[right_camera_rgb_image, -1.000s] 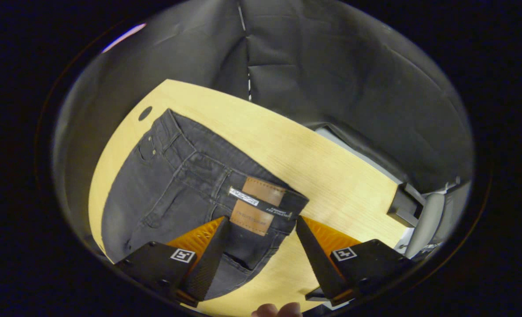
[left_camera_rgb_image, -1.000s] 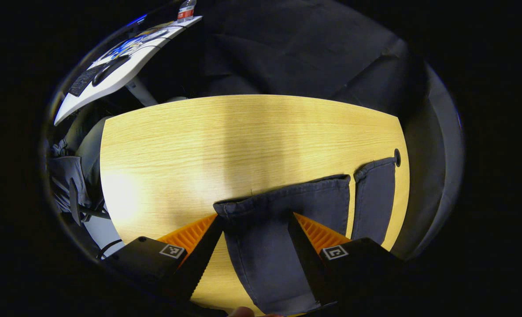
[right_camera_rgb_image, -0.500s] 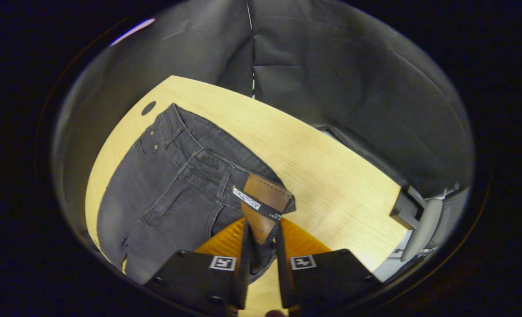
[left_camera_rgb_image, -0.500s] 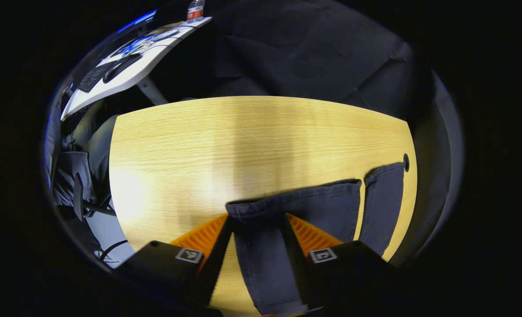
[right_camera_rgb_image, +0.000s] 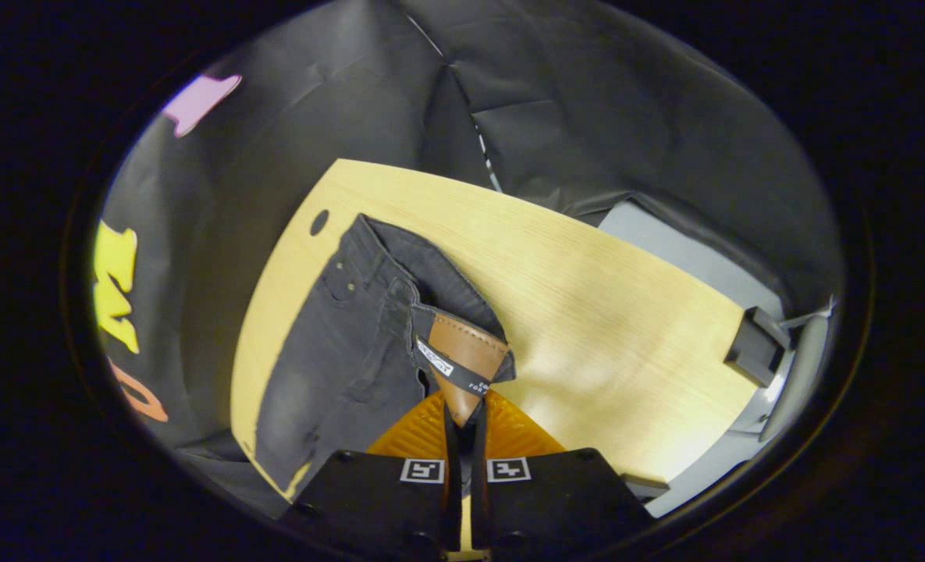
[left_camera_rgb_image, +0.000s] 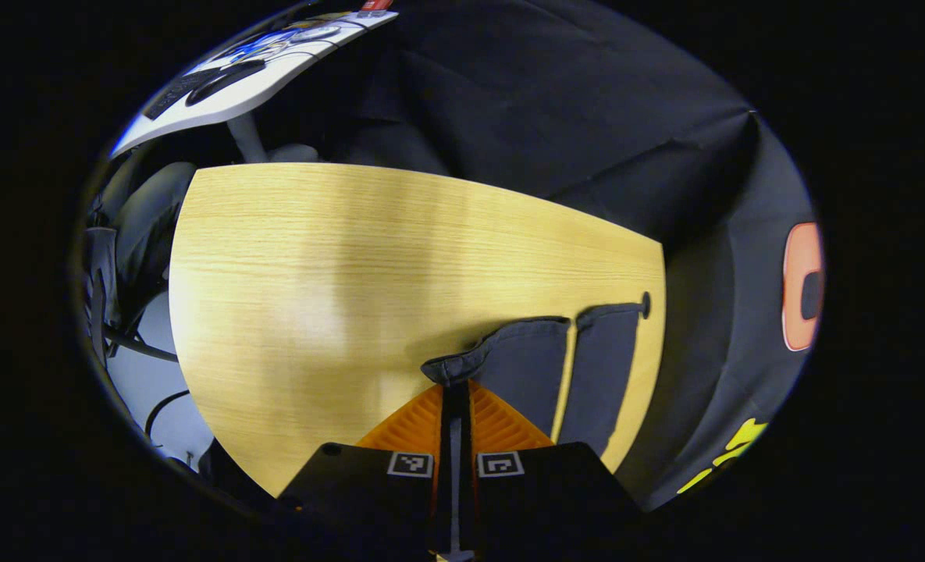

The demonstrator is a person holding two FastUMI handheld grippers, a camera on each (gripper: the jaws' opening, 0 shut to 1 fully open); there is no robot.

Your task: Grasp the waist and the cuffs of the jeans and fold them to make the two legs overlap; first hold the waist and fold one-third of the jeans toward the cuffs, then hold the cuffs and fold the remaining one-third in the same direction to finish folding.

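Pinching on both ends: left gripper [left_camera_rgb_image: 455, 390] is clamping the near cuff [left_camera_rgb_image: 462, 365] of the jeans [left_camera_rgb_image: 579, 375], lifting that corner off the table [left_camera_rgb_image: 314, 273]. Right gripper [right_camera_rgb_image: 464, 414] is squeezing the waist [right_camera_rgb_image: 431, 312] at the leather patch [right_camera_rgb_image: 462, 359], bunching it up. Jeans are lying along the table's far edge, 2 legs side by side.

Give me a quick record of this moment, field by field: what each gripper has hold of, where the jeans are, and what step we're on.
left gripper: fingers shut on the near cuff, lifted off the table
right gripper: fingers shut on the waist at the leather patch
jeans: spread on the wooden table, far cuff lying flat
step: first fold, legs not yet overlapped
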